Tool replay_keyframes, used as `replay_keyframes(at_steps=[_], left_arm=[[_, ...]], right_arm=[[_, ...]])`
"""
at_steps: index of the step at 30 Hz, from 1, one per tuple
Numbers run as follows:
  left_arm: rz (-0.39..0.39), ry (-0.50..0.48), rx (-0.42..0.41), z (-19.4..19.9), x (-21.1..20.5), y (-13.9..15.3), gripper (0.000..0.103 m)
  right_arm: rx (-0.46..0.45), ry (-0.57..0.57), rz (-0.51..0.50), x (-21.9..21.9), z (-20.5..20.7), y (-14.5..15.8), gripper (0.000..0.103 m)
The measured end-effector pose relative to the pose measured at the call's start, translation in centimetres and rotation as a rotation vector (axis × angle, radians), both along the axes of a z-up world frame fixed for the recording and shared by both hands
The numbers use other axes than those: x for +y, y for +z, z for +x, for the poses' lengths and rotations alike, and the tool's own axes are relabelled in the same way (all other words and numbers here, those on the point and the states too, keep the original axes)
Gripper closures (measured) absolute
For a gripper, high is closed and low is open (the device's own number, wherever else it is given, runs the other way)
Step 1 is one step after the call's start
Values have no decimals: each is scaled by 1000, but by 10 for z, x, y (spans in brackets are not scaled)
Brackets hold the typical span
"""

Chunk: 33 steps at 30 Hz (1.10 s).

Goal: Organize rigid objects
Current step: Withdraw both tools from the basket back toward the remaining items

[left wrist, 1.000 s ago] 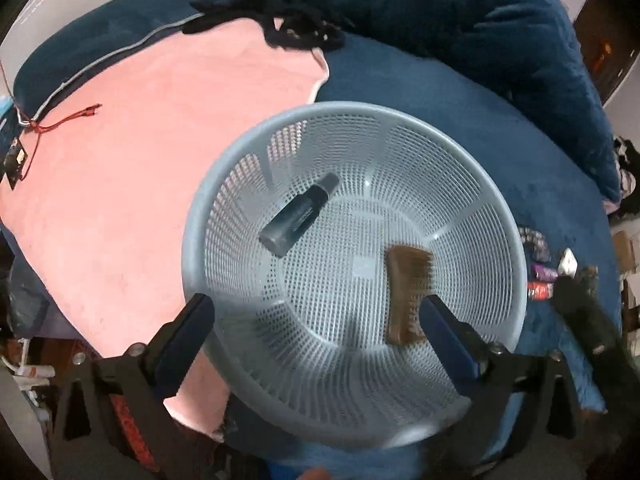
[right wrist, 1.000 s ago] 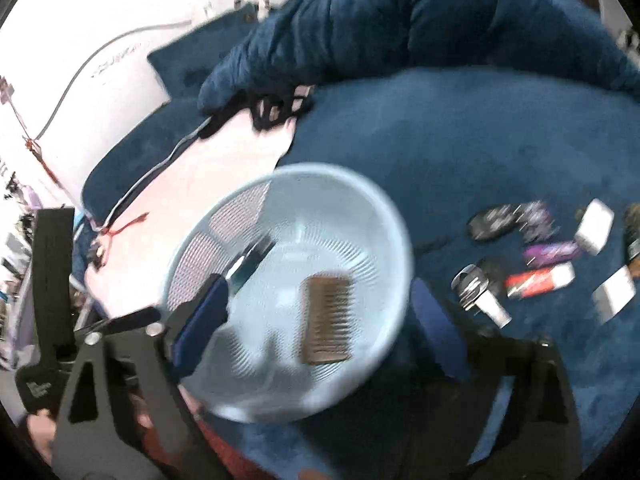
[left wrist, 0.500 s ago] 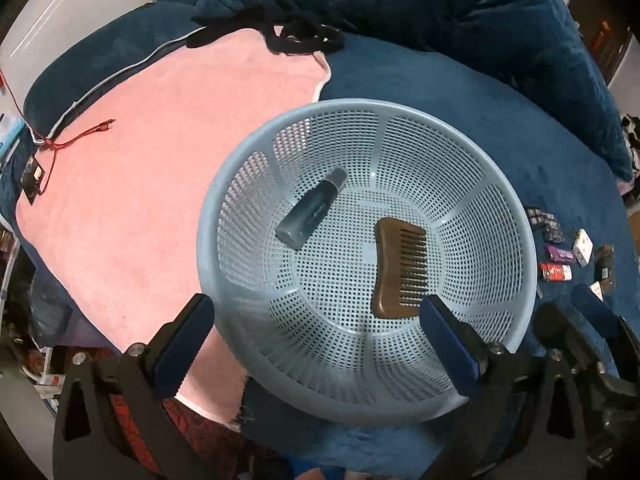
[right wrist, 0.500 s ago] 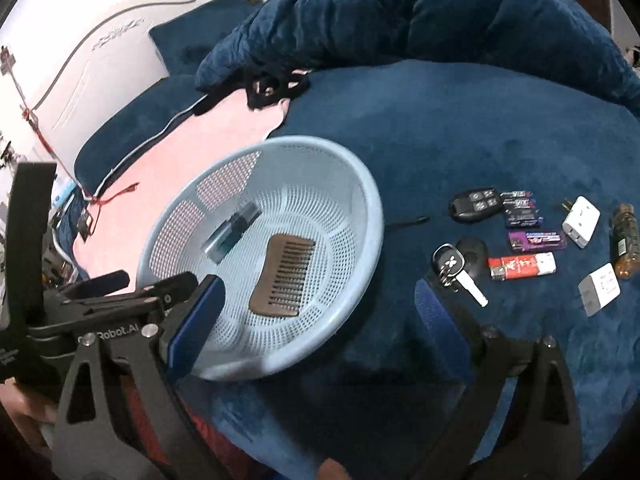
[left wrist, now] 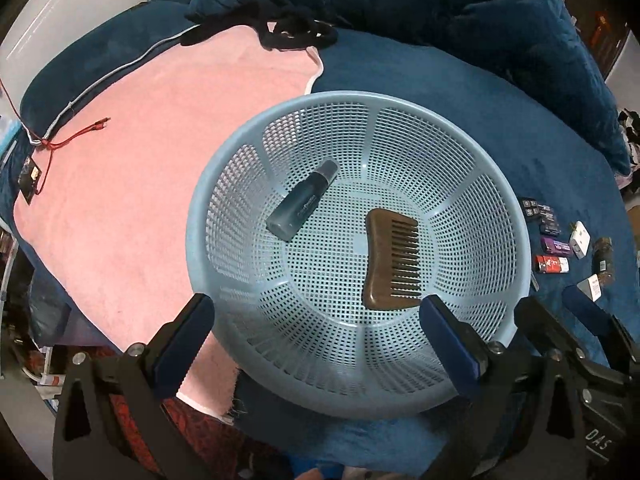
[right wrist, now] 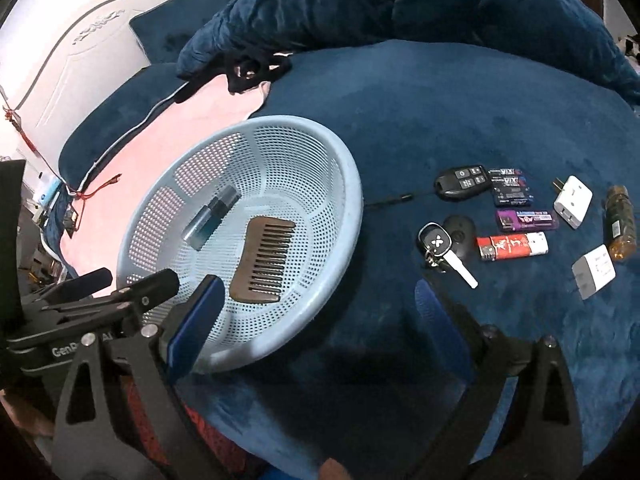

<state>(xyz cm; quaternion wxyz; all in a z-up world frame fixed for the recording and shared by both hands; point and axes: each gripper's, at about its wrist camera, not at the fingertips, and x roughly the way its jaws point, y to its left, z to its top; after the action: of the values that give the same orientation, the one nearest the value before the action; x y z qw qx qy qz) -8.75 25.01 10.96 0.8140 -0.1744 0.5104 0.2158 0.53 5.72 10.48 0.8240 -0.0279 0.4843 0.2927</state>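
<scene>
Pale blue perforated plastic forms the round basket [left wrist: 472, 184], which sits straight ahead of the left gripper [left wrist: 316, 344]; a brown wooden comb [left wrist: 394, 258] and a dark teal spray bottle [left wrist: 302, 206] lie apart on its floor. The left gripper's fingers are spread wide and empty. The right gripper [right wrist: 316, 316], equally spread and empty, has the basket ahead to its left and a black key fob [right wrist: 434, 240], red lighter [right wrist: 512, 246] and white plug adapter [right wrist: 572, 200] ahead to its right on the dark blue plush blanket [right wrist: 440, 100].

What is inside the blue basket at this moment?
Inside the blue basket lie a wooden comb and a small dark spray bottle, apart from each other. The left gripper's finger covers a little of the comb's lower corner; nothing else shows through the mesh.
</scene>
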Motion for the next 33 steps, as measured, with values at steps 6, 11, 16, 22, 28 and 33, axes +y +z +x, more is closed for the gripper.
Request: replay_keyframes(at_steps=[6,11,16,22,28,33], left_arm=[[-10,-1,4,2,-1,-2,0],[-7,0,5,3,-2,-2,0],[-5,-1,6,3,-2,-1,0],[-1,-6,8,3,-5,1,0],[3,-14,5,4,-11,3,0],[7,-28,6,5,-19,4,0]], right_arm=[[16,-6,-10,-2,2,-3,6],[16,-3,-7,-3,2,-3,6],[15,-2,-7,-3,2,-3,6],[15,-6,-6,-3,2,-2,6],[19,-16,3,-8,4,-1,6],[24,-35,14,-17,4,1,6]])
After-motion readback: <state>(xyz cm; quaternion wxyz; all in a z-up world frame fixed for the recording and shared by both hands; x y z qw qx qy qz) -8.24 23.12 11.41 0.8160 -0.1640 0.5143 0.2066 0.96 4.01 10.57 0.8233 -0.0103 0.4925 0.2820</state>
